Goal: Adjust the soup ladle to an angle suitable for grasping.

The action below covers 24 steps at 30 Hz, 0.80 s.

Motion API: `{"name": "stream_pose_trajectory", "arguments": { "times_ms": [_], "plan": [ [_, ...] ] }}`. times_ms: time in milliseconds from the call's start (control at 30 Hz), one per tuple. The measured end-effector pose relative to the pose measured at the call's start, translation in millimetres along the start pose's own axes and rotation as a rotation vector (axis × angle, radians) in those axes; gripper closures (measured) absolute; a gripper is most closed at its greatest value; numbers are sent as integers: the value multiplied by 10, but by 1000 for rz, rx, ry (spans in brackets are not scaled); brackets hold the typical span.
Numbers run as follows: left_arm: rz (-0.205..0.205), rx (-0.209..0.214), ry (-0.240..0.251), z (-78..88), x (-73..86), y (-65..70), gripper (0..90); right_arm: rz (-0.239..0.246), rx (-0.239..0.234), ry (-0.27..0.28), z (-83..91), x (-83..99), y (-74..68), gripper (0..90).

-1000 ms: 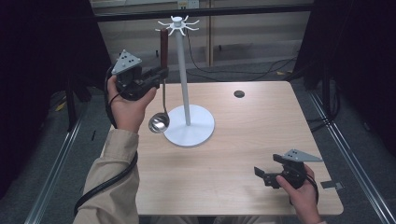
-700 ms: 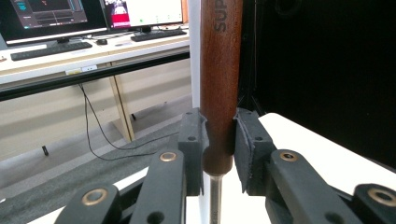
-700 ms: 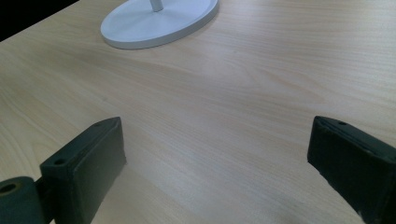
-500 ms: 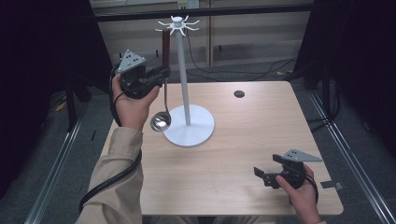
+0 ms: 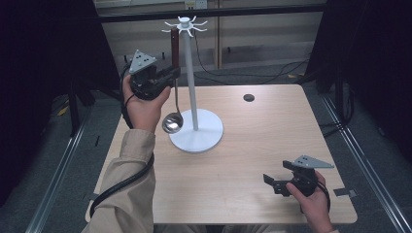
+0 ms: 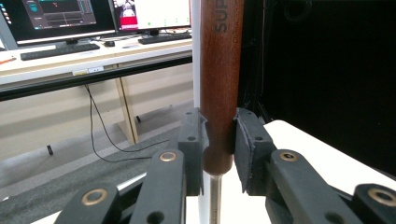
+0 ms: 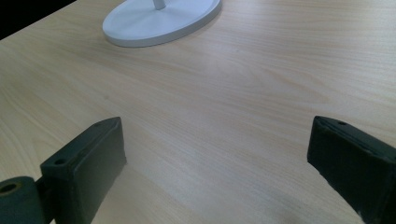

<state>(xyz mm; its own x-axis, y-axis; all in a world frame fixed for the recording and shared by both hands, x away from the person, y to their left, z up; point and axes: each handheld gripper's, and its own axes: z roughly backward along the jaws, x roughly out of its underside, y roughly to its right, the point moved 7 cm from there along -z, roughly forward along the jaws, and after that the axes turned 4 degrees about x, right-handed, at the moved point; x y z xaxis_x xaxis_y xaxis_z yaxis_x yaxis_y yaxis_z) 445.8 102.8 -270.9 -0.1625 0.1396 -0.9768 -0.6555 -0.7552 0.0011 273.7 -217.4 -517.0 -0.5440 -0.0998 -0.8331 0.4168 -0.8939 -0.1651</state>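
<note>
Ladle [image 5: 173, 97]: hanging upright in the upper left of the high view, its brown wooden handle rising towards the hooks at the top of the stand, its steel bowl hovering just above the stand's round base.
Left gripper [image 5: 167, 77]: reaching in from the left of the high view and clamping its two black jaws on the lower end of the ladle's wooden handle; in the left gripper view the pads [image 6: 246, 149] are pressing on both sides of the handle, just above the thin metal shaft.
Stand [image 5: 190, 73]: standing upright left of centre, white pole on a white disc base, touching the table.
Right gripper [image 5: 278, 183]: resting low in the lower right of the high view, jaws spread wide apart, holding nothing.
Table [image 5: 272, 131]: showing pale wood, with a small dark disc [image 5: 248, 97] lying towards its far edge.
</note>
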Motion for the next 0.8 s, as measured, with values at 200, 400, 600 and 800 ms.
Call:
{"name": "stream_pose_trajectory", "arguments": {
  "times_ms": [200,400,600,800],
  "plan": [
    [2,-5,10,-39,12,18,745,2,0,-1,-2,0,-3,39],
    [23,-12,30,-63,21,35,743,-1,1,0,3,-2,3,39],
    [18,-2,32,-75,27,38,741,-5,-1,0,8,-4,1,39],
    [25,7,42,-71,35,33,738,-4,0,1,-9,-9,0,39]
  ]
}}
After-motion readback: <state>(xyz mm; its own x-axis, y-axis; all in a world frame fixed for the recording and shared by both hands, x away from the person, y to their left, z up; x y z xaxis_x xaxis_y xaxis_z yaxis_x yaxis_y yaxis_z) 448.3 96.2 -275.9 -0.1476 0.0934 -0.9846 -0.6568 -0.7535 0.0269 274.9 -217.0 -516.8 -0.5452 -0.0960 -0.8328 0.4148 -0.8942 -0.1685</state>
